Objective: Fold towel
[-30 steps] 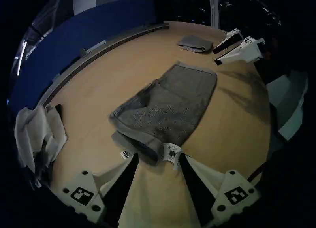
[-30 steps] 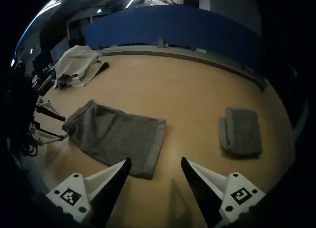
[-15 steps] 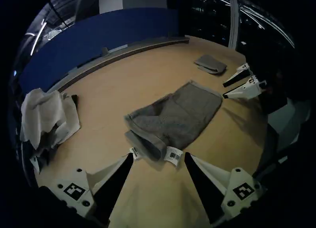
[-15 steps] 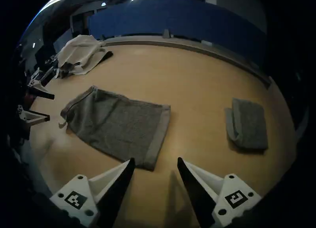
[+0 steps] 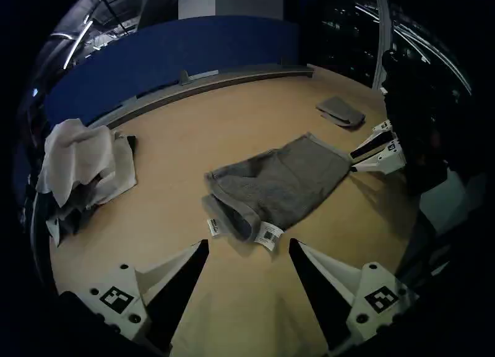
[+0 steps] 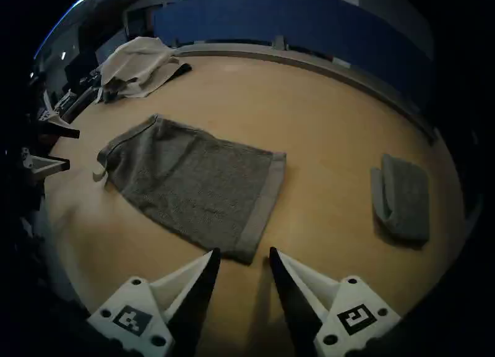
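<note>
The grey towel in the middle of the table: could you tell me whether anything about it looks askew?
Yes. The grey towel lies flat at the end by the right gripper, but its end near the left gripper is bunched and curled over, with two tags sticking out.

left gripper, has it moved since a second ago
Yes. The left gripper has backed away from the grey towel; its tagged edge now lies beyond the fingertips, not between them.
</note>
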The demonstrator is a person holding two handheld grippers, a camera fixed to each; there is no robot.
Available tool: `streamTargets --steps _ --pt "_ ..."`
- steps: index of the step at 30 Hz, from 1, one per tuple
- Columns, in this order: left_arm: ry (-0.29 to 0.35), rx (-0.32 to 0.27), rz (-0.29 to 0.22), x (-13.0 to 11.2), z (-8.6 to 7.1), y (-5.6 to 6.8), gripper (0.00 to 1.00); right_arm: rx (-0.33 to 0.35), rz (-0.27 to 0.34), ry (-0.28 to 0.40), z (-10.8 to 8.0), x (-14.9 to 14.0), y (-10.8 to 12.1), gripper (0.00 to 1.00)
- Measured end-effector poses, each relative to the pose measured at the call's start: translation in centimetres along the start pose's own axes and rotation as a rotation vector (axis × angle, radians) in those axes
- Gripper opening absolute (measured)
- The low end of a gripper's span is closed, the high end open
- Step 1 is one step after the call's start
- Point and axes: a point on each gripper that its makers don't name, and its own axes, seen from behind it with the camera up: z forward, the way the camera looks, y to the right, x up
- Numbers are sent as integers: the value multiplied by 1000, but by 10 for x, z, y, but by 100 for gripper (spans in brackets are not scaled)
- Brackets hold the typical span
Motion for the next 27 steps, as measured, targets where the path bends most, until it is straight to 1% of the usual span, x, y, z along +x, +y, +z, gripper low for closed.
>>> streamTargets --steps 1,2,6,7,10,15,16,19,21,27 --pt "0 2 -3 -1 0 0 97 3 -3 -3 1 -1 -1 48" --pt "0 4 -5 -1 -1 0 97 5 -7 -5 2 -1 -2 46" --pt "-2 6 -9 -3 0 0 97 14 -11 -17 5 -4 -4 45" --pt "-2 7 -9 -3 0 0 97 16 -10 -19 5 -4 -4 42" --pt "-5 9 -9 -5 0 0 97 13 -8 -24 6 -6 -2 29" --pt "-8 10 -13 -7 2 -1 97 12 -4 -27 7 -7 0 22" --pt "-9 10 -15 -7 2 -1 97 11 -3 -25 6 -6 1 19" --pt "-10 10 -19 -8 4 -1 96 -7 0 -15 4 -4 6 3" --pt "-10 9 -21 -8 4 -1 97 -17 2 -8 4 -3 9 2" --pt "-11 8 -21 -8 5 -2 97 -4 4 4 2 -1 5 2"
